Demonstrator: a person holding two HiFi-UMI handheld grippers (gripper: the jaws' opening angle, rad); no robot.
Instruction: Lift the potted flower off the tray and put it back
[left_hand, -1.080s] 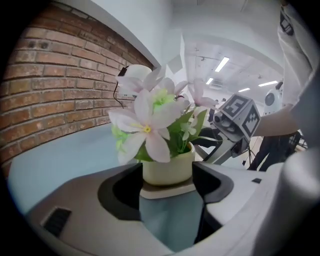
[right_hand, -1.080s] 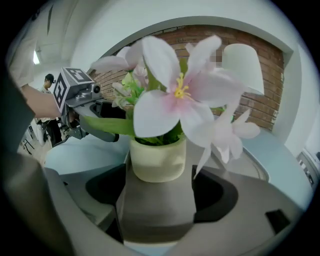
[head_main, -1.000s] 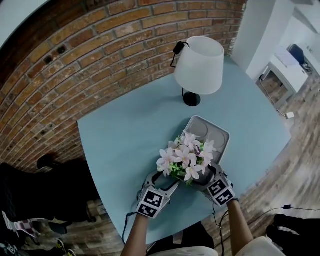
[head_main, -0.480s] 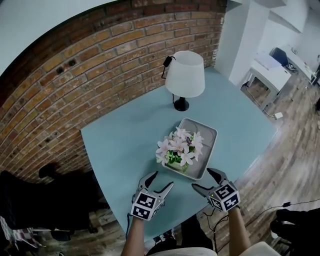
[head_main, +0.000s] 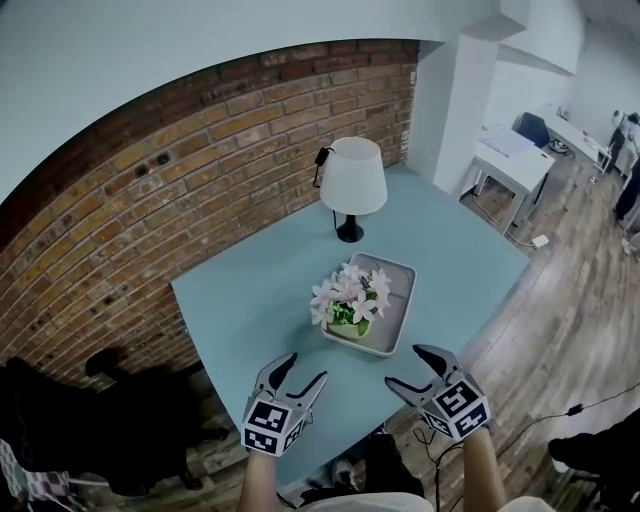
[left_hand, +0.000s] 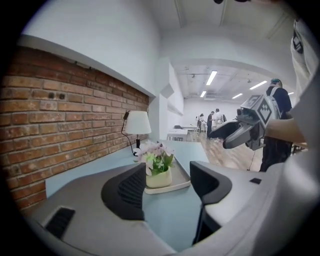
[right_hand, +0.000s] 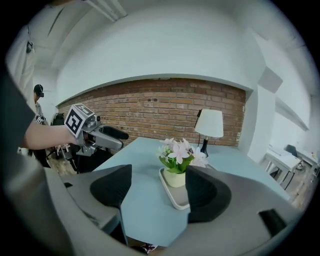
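The potted flower is seated upright in the near end of the tray on the worktop. The left gripper and right gripper are held on the tray's near side, well apart from it. Both sets of jaws are released and empty, having just closed slightly. A table lamp is located beyond the tray.

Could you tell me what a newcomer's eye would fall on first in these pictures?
The pink potted flower on the grey tray, central on the blue table, draws the eye first, with the white lamp behind it by the brick wall. Nearer, the left claw and right claw hover open and empty, their jaws having just closed slightly.
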